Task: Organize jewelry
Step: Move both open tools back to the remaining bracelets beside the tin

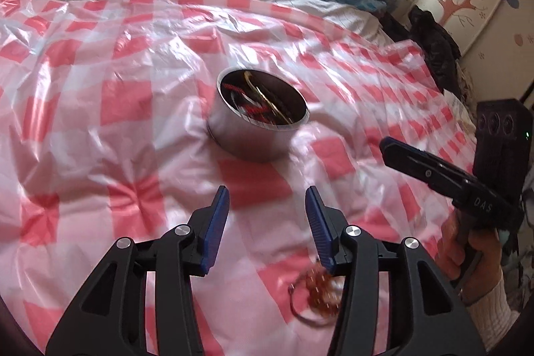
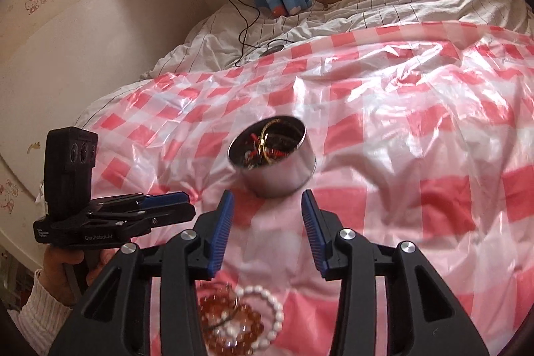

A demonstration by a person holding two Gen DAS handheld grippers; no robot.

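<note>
Round shiny metal tin on bed's pink-checked plastic sheet already holding several pieces. Amber bead bracelet and white pearl bracelet still outside. Left tongs and right tongs both half open, empty.

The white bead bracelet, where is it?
In the right wrist view the white bead bracelet lies on the checked sheet, bottom centre, touching the amber beads, nearer than the metal tin.
</note>
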